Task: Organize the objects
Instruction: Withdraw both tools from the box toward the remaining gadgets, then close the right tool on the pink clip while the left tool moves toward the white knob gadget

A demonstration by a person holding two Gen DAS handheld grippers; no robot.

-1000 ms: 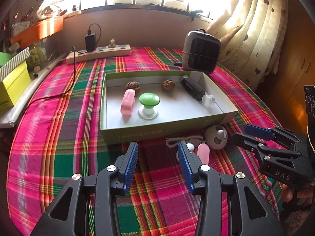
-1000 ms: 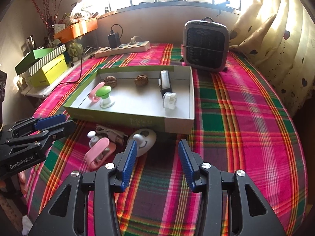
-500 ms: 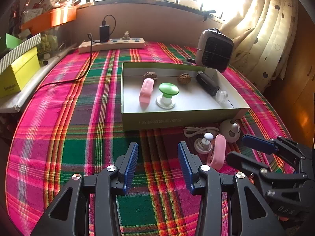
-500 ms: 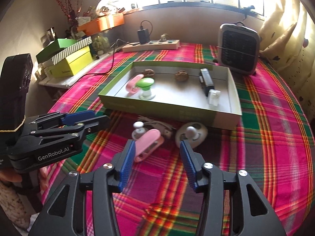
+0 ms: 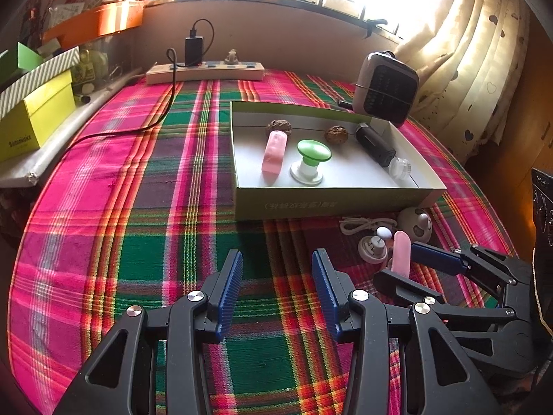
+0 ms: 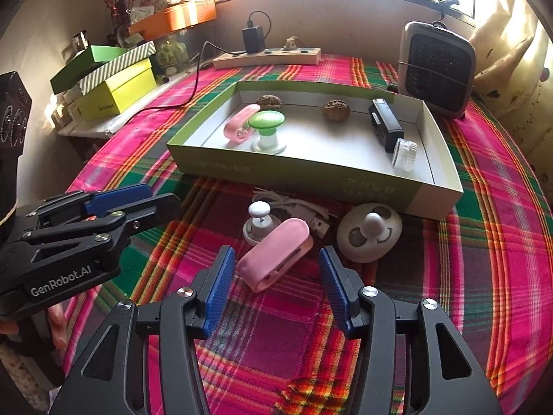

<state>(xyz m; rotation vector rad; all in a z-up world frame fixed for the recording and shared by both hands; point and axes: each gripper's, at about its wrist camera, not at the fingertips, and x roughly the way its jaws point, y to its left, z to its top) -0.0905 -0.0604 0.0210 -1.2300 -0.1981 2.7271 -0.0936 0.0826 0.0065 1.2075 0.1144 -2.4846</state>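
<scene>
The right gripper (image 6: 274, 278) hangs low over the plaid worktop (image 6: 484, 259) with its jaws apart, and they have just been opening. A pink clip (image 6: 276, 254) lies on the cloth between the two blue pads, touching neither one. Just beyond the clip stands a small white knob on a round base (image 6: 260, 223), with a white cable (image 6: 297, 207) behind it. To the right of them lies a round white piece with a smiling face (image 6: 369, 231), close against the near wall of the tray.

The green tray (image 6: 311, 169) sits farther back. It holds a second pink clip (image 6: 240, 124), a green-capped knob (image 6: 266, 129), two walnuts (image 6: 269, 101), and a black tube with a clear cap (image 6: 389, 128).

The left gripper (image 5: 276, 283) hovers to the left over bare cloth, jaws open with nothing between them.

At the far edge are a power strip (image 5: 205, 71) and a small heater (image 5: 385, 88).
</scene>
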